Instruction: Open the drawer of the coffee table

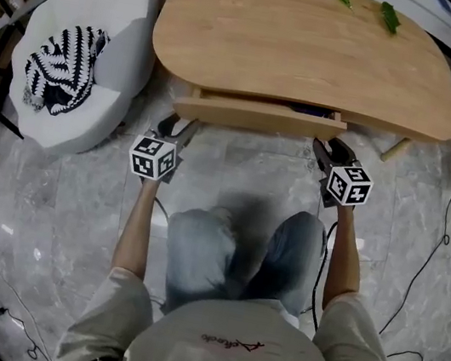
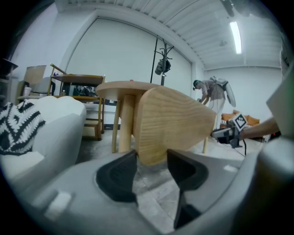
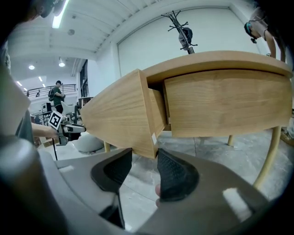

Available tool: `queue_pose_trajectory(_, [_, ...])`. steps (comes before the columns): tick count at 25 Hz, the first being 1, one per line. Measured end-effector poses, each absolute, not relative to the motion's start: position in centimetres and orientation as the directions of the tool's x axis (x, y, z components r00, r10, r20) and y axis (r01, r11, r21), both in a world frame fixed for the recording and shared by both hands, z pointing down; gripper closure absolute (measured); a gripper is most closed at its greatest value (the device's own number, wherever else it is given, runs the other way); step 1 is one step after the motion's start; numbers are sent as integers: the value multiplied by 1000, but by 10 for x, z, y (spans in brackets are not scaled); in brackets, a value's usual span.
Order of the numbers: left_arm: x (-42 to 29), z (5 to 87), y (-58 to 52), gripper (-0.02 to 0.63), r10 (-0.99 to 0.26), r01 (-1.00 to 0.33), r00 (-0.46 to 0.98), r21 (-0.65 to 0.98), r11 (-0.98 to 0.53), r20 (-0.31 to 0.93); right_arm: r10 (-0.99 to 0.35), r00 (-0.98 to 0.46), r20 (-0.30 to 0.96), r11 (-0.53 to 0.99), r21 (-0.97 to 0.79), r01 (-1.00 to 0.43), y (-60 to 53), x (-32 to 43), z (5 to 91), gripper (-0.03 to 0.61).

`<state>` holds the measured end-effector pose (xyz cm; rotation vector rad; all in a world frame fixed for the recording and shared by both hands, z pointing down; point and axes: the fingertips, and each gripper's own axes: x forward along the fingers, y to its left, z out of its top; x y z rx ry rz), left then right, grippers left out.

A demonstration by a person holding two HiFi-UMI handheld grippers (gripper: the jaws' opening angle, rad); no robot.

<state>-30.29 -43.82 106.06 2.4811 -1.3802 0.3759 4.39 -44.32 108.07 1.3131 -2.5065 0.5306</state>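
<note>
While a person in blue jeans sits low on the grey marbled floor (image 1: 235, 173), the head view looks down on a light-wood, oval-topped coffee table (image 1: 309, 52) at the far side. Its pale wooden drawer (image 1: 258, 118) sticks out a little from under the near edge. The left gripper (image 1: 181, 130) meets the left end of the drawer's front panel, and the right gripper (image 1: 324, 150) meets the right end. To the far left sits a white rounded pouf (image 1: 117, 35) with a black-and-white zigzag cloth (image 1: 59, 68) draped on it. Green leaves (image 1: 389, 16) lie on the table's far edge.

The left gripper view looks along the left gripper (image 2: 151, 160). Its dark jaws stand partly apart and pinch the lower end of the drawer (image 2: 172, 121) panel, which fills the gap between them. The coffee table (image 2: 126, 87) top shows behind, the pouf (image 2: 59, 124) and cloth (image 2: 18, 126) at the left, and the right gripper (image 2: 227, 133) far off at the right.

The right gripper view shows the right gripper (image 3: 144, 156) with jaws partly apart, nipping the panel's lower corner of the drawer (image 3: 121, 114). A gap separates that panel from the coffee table (image 3: 220, 59) body. The left gripper (image 3: 69, 129) shows small at the left.
</note>
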Motion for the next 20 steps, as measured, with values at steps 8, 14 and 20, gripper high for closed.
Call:
queue_pose_trajectory(8, [-301,1059,-398,413,-789,-866,493,116,-487,367,-721,-563,404,539,-183,-822,-404,47,1080,405])
queue_pose_trajectory(14, [-299,1059,-369,413,-791,-871,483,119,-476,376,-710,-569,415,558,-160,-814,-377,49,1079,411])
queue_pose_trajectory(20, [-300,1059,-348,411,-791,-877,473,121,-465,388,-706,-569,422,562,-156,-812,-355,49,1078,414])
